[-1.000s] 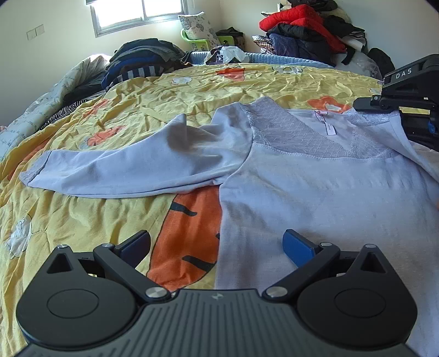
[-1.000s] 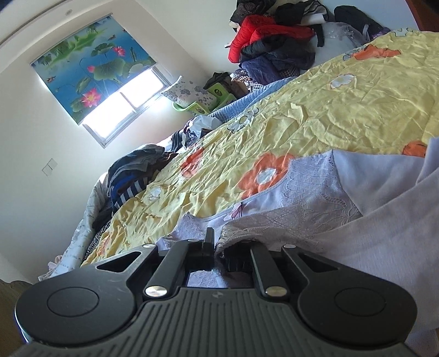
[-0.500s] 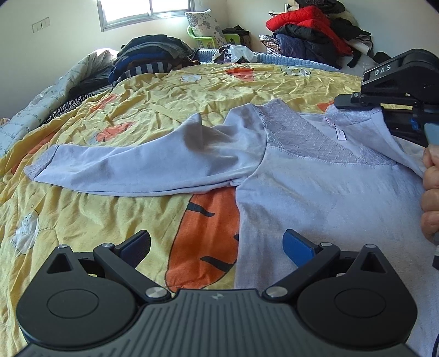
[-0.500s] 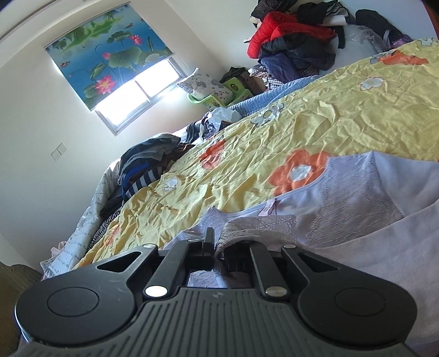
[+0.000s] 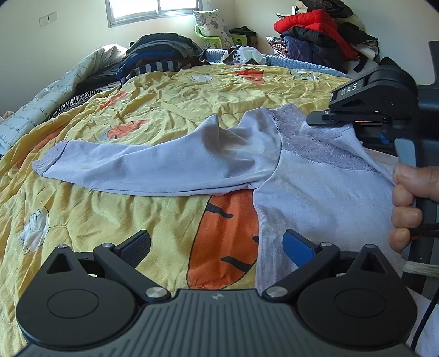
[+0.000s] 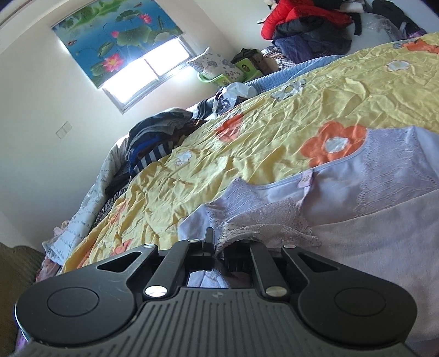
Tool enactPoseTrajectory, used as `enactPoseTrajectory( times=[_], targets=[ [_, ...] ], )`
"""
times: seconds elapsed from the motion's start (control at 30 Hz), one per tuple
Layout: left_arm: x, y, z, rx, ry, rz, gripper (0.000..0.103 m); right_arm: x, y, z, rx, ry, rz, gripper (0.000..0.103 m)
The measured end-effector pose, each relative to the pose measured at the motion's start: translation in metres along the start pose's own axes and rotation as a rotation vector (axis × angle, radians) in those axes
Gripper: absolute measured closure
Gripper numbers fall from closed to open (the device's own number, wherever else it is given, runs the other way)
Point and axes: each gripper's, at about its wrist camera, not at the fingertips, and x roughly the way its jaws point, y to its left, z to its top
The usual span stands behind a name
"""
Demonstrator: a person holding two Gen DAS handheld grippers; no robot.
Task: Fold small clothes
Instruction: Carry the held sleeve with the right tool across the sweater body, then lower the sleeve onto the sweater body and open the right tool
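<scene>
Bed: yellow bedspread with orange flowers and a big orange carrot shape is covering it, all wrinkly.
Clothes piles: dark folded clothes are sitting at the far edge, and a red jacket is lying on a heap in the corner.
Window: lotus flower blind is hanging over it.
Shirt: pale purple shirt is lying on the bedspread, with one long sleeve stretching out to the side.
Right gripper: it is squeezing the lacy neck edge of the shirt and lifting it a bit; a hand is holding its handle.
Writing: "DAS" is showing on the right gripper's side.
Left gripper: its jaws are standing wide apart over the shirt's side edge, holding nothing.
Tag: small tag is sitting inside the neck; its words are too small to read.
</scene>
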Motion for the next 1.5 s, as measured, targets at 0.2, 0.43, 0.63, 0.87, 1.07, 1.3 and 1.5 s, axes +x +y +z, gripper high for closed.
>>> enactPoseTrajectory(
  times=[0.2,0.43,0.63,0.87,1.07,1.3,1.5],
  targets=[
    [0.000,0.005,0.000,-0.007,0.008,0.000,0.000,0.015,0.010,-0.008,-0.057,0.068,0.001,0.088],
    [-0.001,0.008,-0.001,-0.010,0.015,-0.002,0.000,0.019,0.014,-0.013,-0.073,0.095,-0.010,0.077],
    [-0.002,0.012,-0.001,-0.019,0.017,-0.004,0.000,0.014,0.006,-0.005,0.007,0.064,-0.024,0.069],
    [-0.003,0.016,-0.001,-0.027,0.020,-0.003,0.000,0.017,0.031,-0.003,-0.103,0.069,0.005,0.061],
    [-0.003,0.022,-0.002,-0.038,0.031,0.006,0.000,0.030,0.036,-0.009,-0.057,0.150,0.075,0.060],
    [-0.001,0.028,-0.003,-0.060,0.047,0.016,0.000,0.023,0.027,-0.013,0.000,0.160,0.102,0.060],
    [0.002,0.031,-0.004,-0.072,0.064,0.018,0.000,0.027,0.017,-0.020,0.062,0.214,0.142,0.059]
  ],
)
